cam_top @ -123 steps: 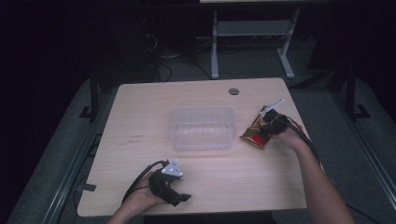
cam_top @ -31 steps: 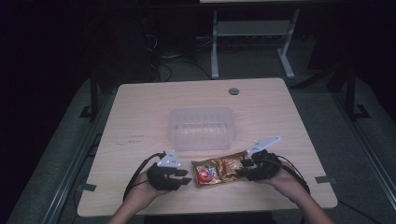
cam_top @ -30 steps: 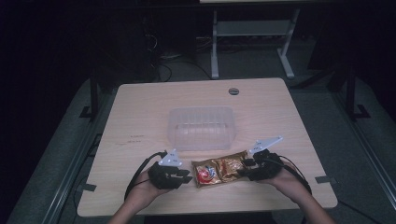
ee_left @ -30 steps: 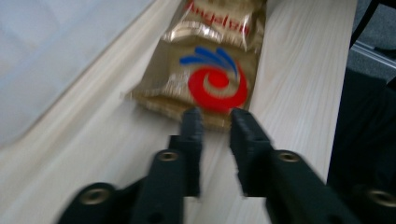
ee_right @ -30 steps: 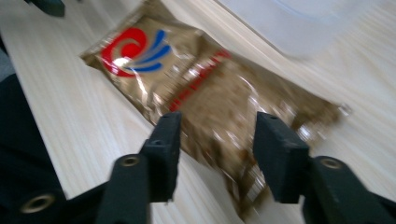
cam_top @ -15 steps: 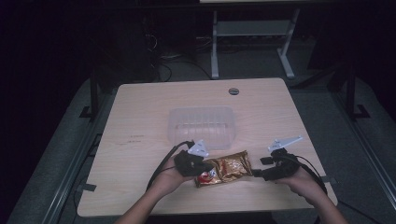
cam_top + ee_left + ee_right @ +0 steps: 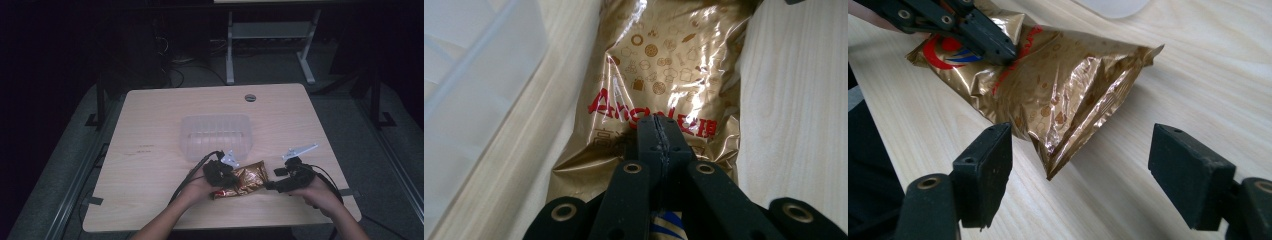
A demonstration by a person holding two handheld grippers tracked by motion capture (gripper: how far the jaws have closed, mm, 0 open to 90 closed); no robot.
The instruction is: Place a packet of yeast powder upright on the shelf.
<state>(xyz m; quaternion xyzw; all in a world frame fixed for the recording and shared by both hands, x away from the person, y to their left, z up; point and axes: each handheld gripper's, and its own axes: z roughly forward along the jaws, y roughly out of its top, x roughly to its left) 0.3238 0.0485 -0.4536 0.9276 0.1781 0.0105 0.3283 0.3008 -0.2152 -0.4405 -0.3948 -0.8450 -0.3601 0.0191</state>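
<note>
The gold snack bag point(image 7: 244, 179) lay on the counter point(image 7: 150, 125), just in front of the clear plastic tub point(image 7: 216, 136). The left tongs point(image 7: 222, 172) were clenched on the bag's left end; the left gripper view confirmed the jaws pressed together over the foil near the red lettering. The right tongs point(image 7: 272, 181) stood released, just beside the bag's right end. The right gripper view showed both jaws wide apart, with the bag's crimped corner point(image 7: 1053, 170) between them but untouched, a detail the high view left unclear.
</note>
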